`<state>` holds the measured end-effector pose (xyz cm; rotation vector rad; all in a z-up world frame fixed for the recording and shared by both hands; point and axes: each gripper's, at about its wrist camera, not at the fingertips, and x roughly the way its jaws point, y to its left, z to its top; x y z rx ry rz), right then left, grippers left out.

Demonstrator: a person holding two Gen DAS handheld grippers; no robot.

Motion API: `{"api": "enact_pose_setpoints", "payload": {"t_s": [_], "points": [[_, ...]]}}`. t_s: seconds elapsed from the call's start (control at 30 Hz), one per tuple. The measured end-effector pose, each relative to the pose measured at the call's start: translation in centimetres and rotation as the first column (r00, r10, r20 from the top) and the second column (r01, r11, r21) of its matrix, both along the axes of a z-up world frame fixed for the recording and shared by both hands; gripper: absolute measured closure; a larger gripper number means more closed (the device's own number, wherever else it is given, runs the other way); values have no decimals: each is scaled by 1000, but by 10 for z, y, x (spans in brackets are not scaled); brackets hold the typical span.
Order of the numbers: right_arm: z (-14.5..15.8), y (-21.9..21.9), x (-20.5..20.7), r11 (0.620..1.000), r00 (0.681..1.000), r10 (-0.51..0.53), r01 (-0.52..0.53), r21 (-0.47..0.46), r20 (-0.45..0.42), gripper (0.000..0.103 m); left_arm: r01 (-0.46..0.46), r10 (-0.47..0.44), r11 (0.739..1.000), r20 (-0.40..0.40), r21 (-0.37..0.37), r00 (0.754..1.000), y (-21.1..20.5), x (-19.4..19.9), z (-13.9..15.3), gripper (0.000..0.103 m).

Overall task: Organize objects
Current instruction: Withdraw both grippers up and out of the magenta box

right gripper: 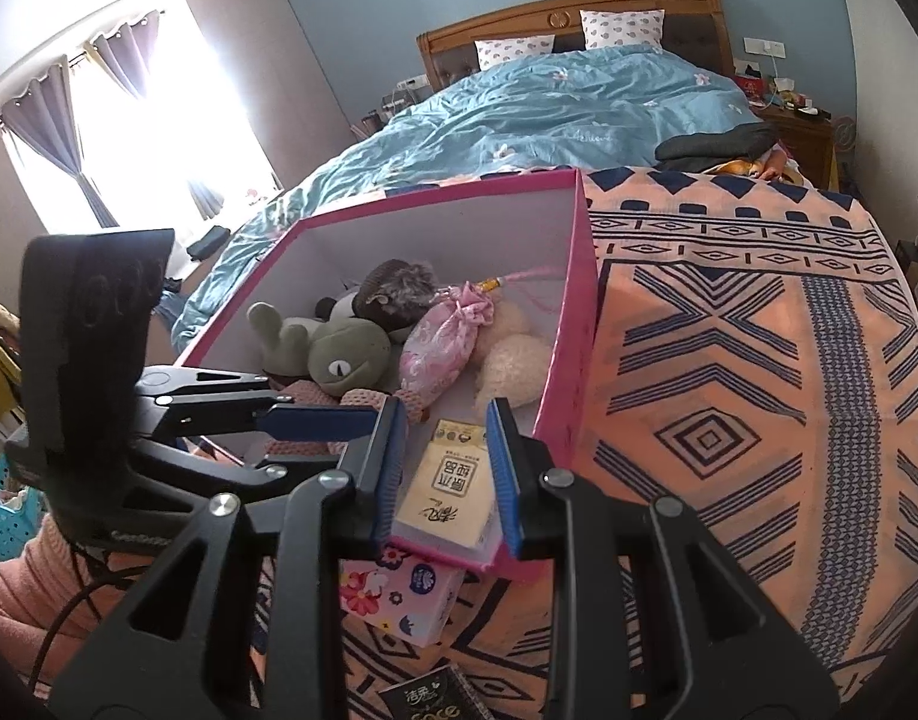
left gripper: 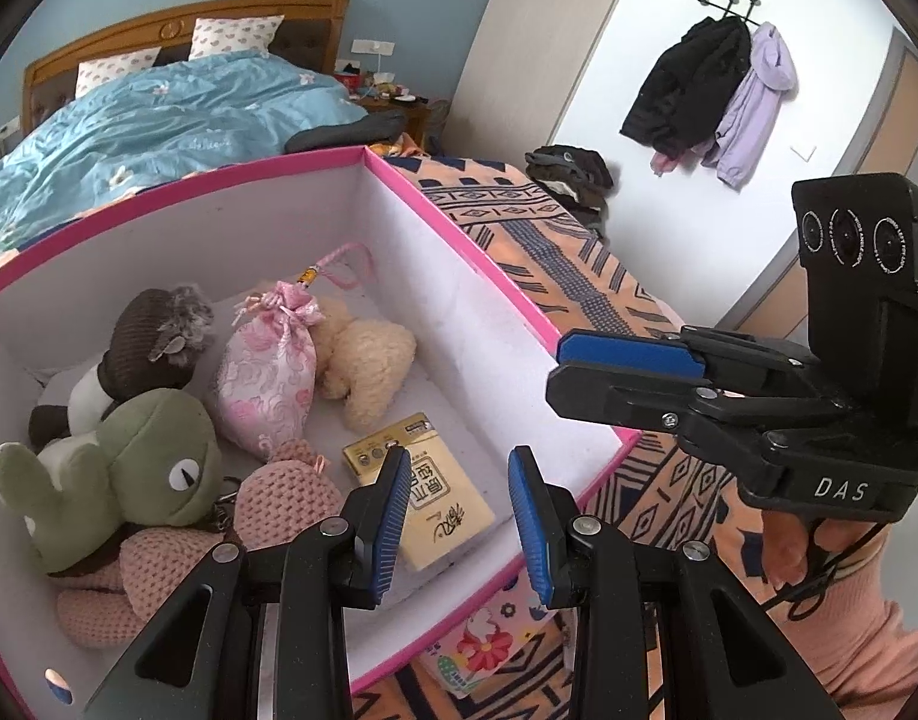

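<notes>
I see the left jaws [left gripper: 462, 519] set narrow and empty, over the near end of the pink box [left gripper: 489, 222]. The right jaws [right gripper: 444, 477] are likewise narrow, gripping nothing. A yellow tissue pack [left gripper: 426, 495] lies in the box just beyond both. Plush toys [left gripper: 129, 456] sit further in. A floral pack [right gripper: 393, 591] lies below the right jaws, on the bed.

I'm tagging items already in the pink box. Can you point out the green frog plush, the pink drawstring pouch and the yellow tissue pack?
green frog plush [left gripper: 159, 456], left wrist view, its head
pink drawstring pouch [left gripper: 270, 375], left wrist view, its body
yellow tissue pack [right gripper: 450, 495], right wrist view, its printed face
</notes>
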<state>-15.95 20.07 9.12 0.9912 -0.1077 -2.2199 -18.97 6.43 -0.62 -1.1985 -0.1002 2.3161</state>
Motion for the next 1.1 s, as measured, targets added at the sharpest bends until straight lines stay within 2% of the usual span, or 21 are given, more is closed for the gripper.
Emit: {"api": "enact_pose_setpoints", "payload": {"t_s": [0.27,0.4,0.53,0.67,0.9,1.1], "points": [[5,11,24,999,999,21,-23,-41,-33,70,-19,19,1000,-83,8,996,-11,27,14,62],[7,20,41,997,998,42,-45,-60,-46,64,-14,17,1000,-143,22,990,-18,50,27,57],[2,24,59,997,997,57,-59,-45,-51,59,10,-5,999,-170,30,985,-18,72,32,56],[-12,28,73,998,998,62,-63,-27,-31,57,64,-57,997,-152,42,987,-10,92,22,53],[-48,38,87,999,997,42,-42,-7,61,57,152,-149,988,-61,38,987,12,116,-14,53],[-74,49,92,1000,992,8,-8,-1,130,57,140,-140,990,0,34,990,18,117,-35,53]]}}
